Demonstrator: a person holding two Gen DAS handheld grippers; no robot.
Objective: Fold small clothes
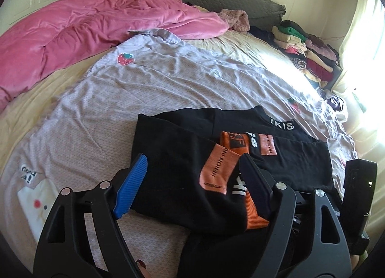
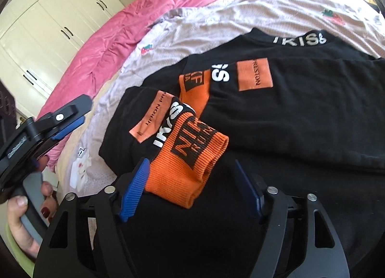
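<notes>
Black knit top (image 2: 300, 114), ribbed orange cuff (image 2: 192, 167), folded flat

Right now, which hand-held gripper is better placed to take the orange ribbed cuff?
Probably the right hand-held gripper: its open jaws already straddle the orange ribbed cuff, on the black top. The left hand-held gripper sits open farther up the sleeve.

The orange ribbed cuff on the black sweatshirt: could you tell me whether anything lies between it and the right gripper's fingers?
Nothing visible does. The orange ribbed cuff of the black sweatshirt already sits between the right gripper's open blue fingers, unobstructed.
</notes>
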